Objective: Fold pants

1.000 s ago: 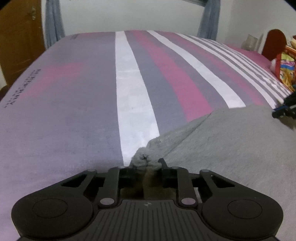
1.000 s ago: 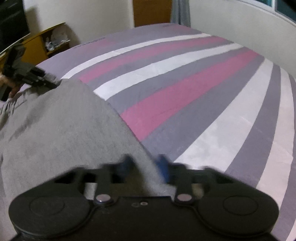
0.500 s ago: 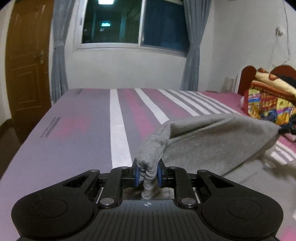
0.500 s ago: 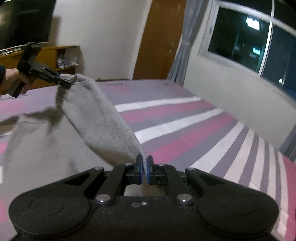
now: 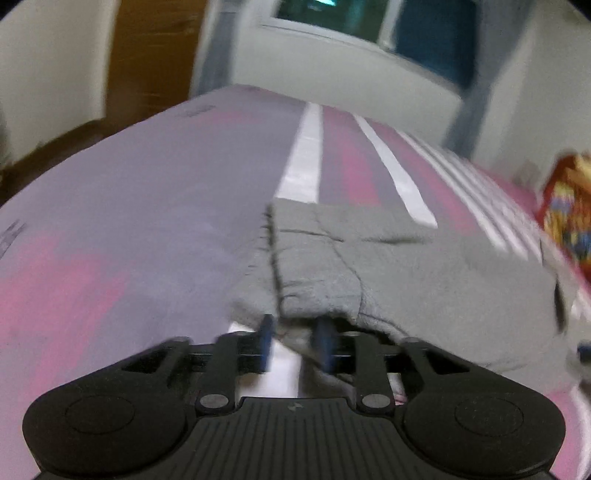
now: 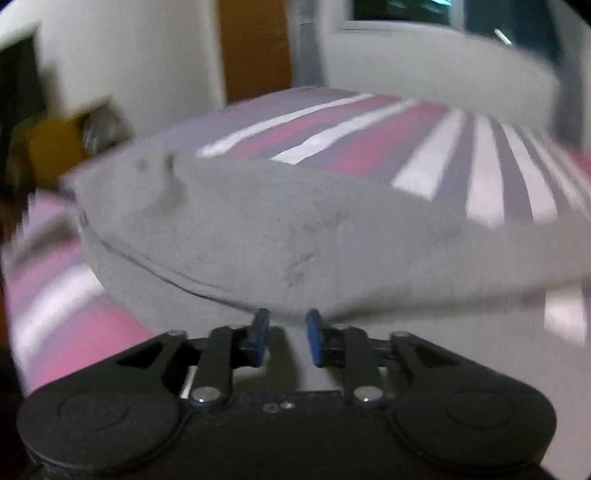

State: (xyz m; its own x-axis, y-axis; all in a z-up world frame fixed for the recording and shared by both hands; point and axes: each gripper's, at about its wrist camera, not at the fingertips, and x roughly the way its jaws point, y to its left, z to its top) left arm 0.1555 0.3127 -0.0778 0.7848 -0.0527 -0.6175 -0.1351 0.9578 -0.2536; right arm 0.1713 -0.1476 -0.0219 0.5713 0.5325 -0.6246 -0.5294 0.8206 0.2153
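The grey pants (image 5: pixel 399 266) lie folded over on the striped bed, the upper layer resting on the lower one. My left gripper (image 5: pixel 295 341) is open at the near edge of the fold, with grey cloth lying loose between its blue pads. In the right wrist view the pants (image 6: pixel 280 229) spread across the middle of the frame. My right gripper (image 6: pixel 284 338) is open just short of the cloth's near edge and holds nothing. Both views are blurred by motion.
The bed (image 5: pixel 110 206) has a purple, pink and white striped sheet. A wooden door (image 5: pixel 155 55) and a curtained window (image 5: pixel 369 22) stand beyond it. A colourful bundle (image 5: pixel 565 206) lies at the right edge. A yellow wooden shelf (image 6: pixel 55 147) stands at the left.
Both grippers carried the lifted cloth over and down onto the pants, then opened and let go. The raised fold now lies flat on the bed.
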